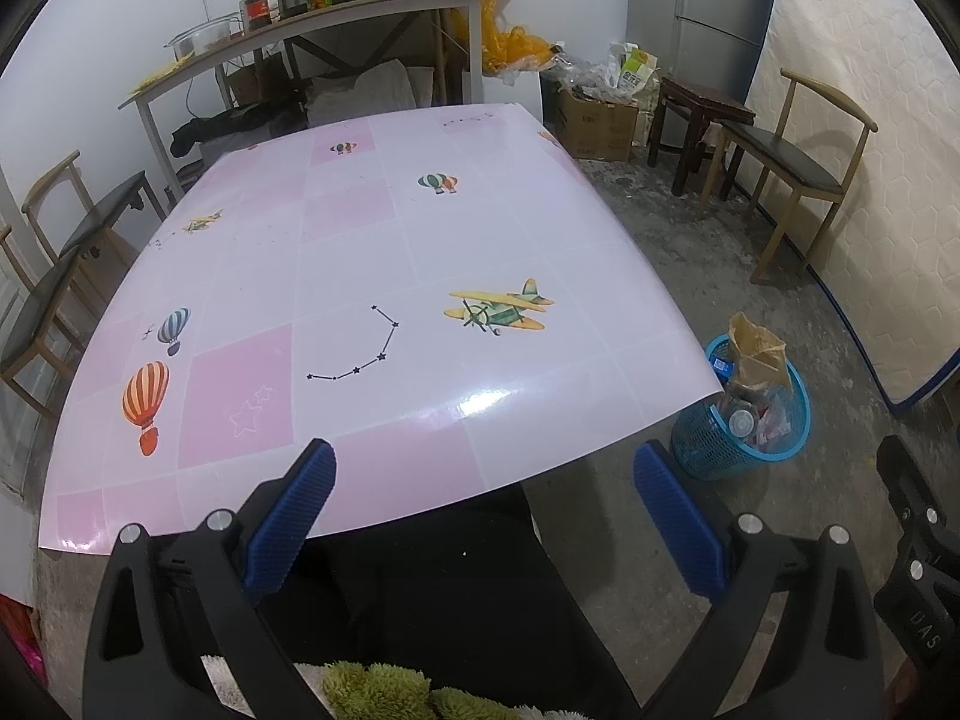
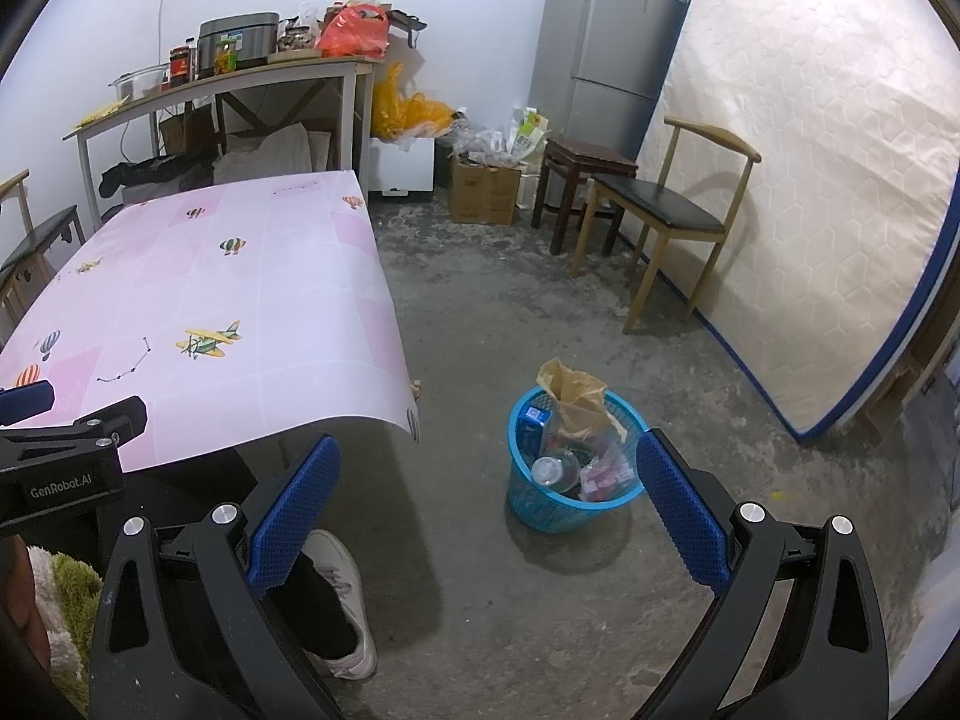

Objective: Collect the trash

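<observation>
We see the surface (image 1: 372, 276) under a glossy pink cloth printed with balloons, planes and a dotted constellation; it carries nothing. Its near edge curves just ahead of our left tool (image 1: 483, 504), whose blue fingers stand spread wide with nothing between them. Our right tool (image 2: 489, 501) is likewise spread and holds nothing, and it looks down at the concrete floor (image 2: 492, 312) to the right of the surface.

The trash sits in a blue mesh basket (image 2: 543, 510) on the floor, near the surface's near right corner but apart from it. A crumpled brown paper bag (image 2: 573, 390) sticks up above the rim, with a blue carton (image 2: 531, 420), a clear bottle (image 2: 549, 471) and pinkish wrappers (image 2: 606, 474) packed inside.

Beyond the far edge stands a side table (image 2: 240, 81) loaded with a cooker, jars and a red bag. Along the back wall come yellow bags, a cardboard box (image 2: 483, 189), a dark stool (image 2: 576, 180) and a grey refrigerator (image 2: 606, 36). A wooden chair (image 2: 666, 216) stands in front of a mattress (image 2: 810, 180) leaning upright at the right. More chairs line the surface's left side.

Between the surface's right edge and the chair and mattress, the floor lies open, stained and dusty. A white shoe (image 2: 345, 600) rests on it by the near edge.
</observation>
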{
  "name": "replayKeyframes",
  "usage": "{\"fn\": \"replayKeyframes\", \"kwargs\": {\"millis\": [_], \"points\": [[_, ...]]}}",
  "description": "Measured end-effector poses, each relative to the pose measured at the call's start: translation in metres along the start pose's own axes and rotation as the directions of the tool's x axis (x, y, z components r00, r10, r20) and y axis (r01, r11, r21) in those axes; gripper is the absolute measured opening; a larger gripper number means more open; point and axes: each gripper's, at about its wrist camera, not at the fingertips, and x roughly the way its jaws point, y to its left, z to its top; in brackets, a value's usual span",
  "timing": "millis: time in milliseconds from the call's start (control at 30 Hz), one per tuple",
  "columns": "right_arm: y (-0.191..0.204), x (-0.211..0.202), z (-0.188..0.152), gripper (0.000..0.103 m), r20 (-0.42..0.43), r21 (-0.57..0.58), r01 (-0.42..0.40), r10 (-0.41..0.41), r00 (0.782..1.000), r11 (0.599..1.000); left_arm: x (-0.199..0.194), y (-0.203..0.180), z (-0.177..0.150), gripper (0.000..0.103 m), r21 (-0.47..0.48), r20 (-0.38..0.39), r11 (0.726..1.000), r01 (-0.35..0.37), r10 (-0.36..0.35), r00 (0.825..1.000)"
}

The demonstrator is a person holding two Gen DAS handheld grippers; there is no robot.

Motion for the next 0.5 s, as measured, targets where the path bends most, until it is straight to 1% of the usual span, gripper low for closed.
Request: {"fn": "replayKeyframes", "kwargs": {"millis": [500], "points": [[-0.0058,0.0010,0.0034,0.095,0.006,-0.005,0.000,0.000,1.000,1.000,0.0002,-0.0005,0.0007,0.097,0.001,0.000,1.000,0.003,-0.003,1.000]]}}
